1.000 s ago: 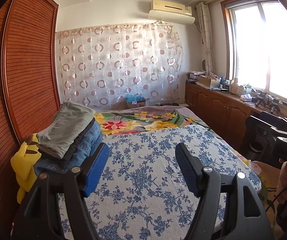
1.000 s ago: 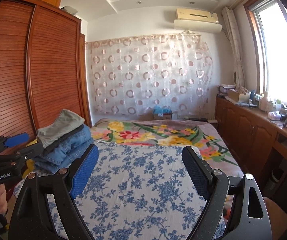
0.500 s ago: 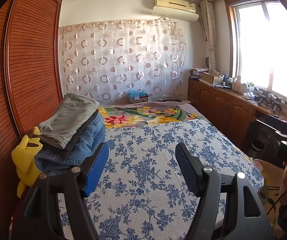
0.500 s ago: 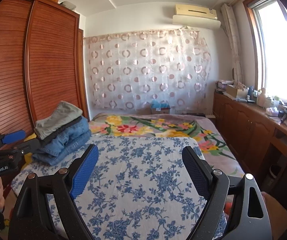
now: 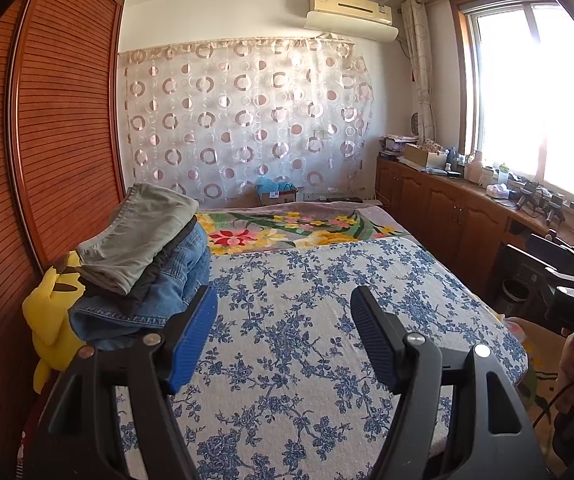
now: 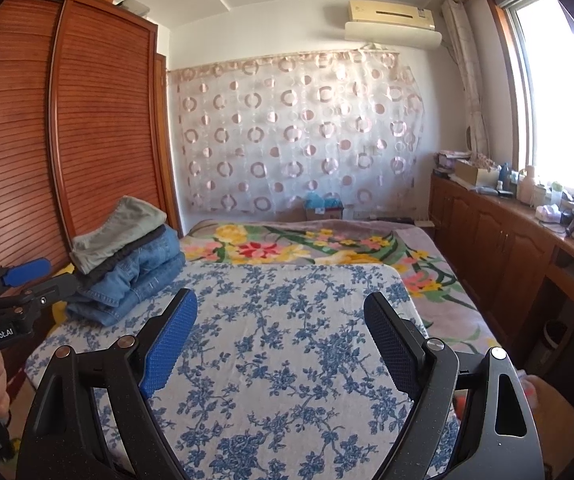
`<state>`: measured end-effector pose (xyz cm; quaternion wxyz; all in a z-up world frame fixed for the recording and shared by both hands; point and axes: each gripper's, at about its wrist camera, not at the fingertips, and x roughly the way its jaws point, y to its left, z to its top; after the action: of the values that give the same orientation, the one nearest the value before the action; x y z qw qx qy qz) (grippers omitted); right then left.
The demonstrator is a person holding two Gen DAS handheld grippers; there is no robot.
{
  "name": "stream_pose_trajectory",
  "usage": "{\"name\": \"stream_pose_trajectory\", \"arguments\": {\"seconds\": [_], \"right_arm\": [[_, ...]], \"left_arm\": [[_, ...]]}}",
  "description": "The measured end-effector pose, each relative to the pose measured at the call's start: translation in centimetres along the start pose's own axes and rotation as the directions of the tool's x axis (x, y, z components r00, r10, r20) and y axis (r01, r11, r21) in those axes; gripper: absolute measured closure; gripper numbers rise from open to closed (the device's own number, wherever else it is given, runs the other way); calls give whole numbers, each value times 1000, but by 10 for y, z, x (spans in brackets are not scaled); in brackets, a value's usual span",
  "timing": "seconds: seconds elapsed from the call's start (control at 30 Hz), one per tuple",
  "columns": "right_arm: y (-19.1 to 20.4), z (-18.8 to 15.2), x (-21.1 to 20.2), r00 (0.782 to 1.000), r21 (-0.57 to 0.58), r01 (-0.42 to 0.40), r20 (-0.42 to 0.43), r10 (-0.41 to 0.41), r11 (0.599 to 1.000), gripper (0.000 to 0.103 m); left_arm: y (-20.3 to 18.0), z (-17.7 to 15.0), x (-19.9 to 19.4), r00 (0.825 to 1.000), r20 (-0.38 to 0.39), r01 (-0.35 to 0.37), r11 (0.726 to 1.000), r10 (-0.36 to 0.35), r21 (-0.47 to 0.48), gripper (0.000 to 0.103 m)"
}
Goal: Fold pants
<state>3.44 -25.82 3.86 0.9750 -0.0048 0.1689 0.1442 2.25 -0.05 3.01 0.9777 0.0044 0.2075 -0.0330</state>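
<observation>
Two empty claws (image 5: 283, 336) (image 6: 281, 334) above bedspread (image 5: 307, 320)

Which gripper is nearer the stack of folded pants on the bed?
Left. The left gripper hangs open right beside the stack of folded pants, at the bed's left edge. The right gripper, also open, sits farther right over the blue floral cover.

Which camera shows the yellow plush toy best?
The left wrist view: the yellow plush toy shows beside the stack of folded pants, against the wardrobe. In the right wrist view only a yellow sliver shows behind the left gripper.
</observation>
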Motion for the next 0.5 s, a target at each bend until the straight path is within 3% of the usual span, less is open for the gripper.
{"name": "stream_pose_trajectory", "arguments": {"seconds": [0.5], "right_arm": [[0, 0, -1, 1000, 2, -3, -1, 3, 1000, 16]], "left_arm": [[0, 0, -1, 1000, 0, 0, 1000, 0, 0, 34]]}}
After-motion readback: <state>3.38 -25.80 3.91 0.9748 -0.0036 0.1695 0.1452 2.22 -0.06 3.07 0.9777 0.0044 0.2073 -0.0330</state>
